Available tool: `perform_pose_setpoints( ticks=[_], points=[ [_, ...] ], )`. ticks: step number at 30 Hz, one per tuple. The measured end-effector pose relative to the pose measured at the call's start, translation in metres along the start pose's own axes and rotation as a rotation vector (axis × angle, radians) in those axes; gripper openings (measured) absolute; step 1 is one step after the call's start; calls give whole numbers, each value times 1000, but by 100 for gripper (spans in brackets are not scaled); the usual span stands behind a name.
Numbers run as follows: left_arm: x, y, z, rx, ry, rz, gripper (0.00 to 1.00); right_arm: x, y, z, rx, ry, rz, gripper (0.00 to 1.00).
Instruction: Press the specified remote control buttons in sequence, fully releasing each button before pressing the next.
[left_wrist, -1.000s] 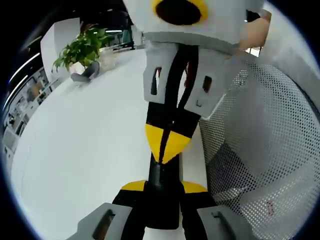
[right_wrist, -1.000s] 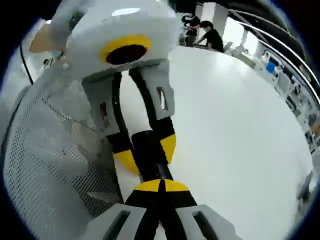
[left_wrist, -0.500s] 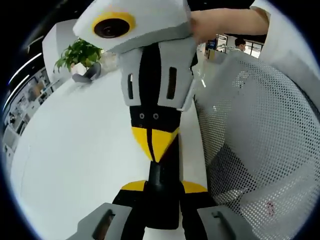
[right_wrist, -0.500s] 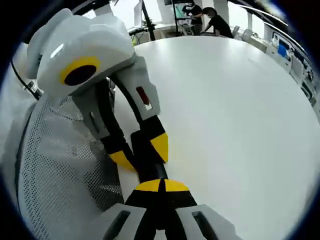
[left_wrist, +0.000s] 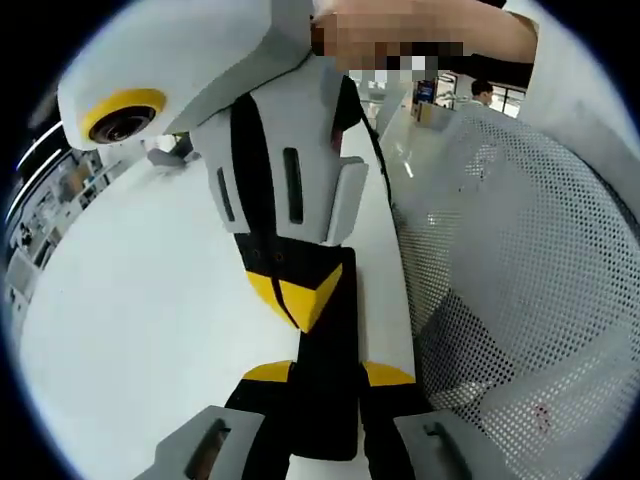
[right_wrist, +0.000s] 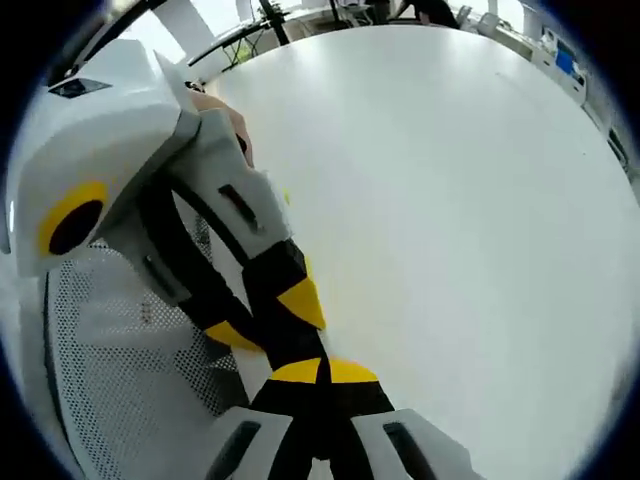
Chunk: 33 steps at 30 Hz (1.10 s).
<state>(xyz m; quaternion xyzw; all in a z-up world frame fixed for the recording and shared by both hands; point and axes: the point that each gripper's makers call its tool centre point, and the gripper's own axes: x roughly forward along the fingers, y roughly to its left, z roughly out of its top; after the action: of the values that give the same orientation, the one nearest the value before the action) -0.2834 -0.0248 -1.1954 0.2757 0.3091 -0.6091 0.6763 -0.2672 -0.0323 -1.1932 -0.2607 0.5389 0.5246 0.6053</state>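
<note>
Holding the black remote (left_wrist: 322, 400) clamped in our left gripper (left_wrist: 325, 375), we bring the right gripper (left_wrist: 296, 300), jaws together, onto it to press.

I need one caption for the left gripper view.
Left gripper holds a black remote while the right gripper touches it above a white table.

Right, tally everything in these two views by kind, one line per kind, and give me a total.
Grippers: 2 (left gripper, right gripper)
Black remote: 1
White perforated mesh panel: 1
White table: 1
Total: 5
</note>
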Motion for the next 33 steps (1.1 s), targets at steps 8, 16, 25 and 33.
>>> perform_pose_setpoints(
  ticks=[8, 16, 25, 33],
  points=[
    [0, 0, 0, -2, 2, -3, 24, -5, 3, 0, -15, -241, -77, 0],
    [3, 0, 2, 9, 8, -16, 24, -5, 30, 0, -88, -218, -35, 0],
    [2, -1, 2, 4, 8, -14, 24, -5, 26, 1, -130, -217, -86, 0],
    [2, -1, 2, 2, 4, -15, 24, -5, 21, 1, -131, -213, -97, 0]
  ],
)
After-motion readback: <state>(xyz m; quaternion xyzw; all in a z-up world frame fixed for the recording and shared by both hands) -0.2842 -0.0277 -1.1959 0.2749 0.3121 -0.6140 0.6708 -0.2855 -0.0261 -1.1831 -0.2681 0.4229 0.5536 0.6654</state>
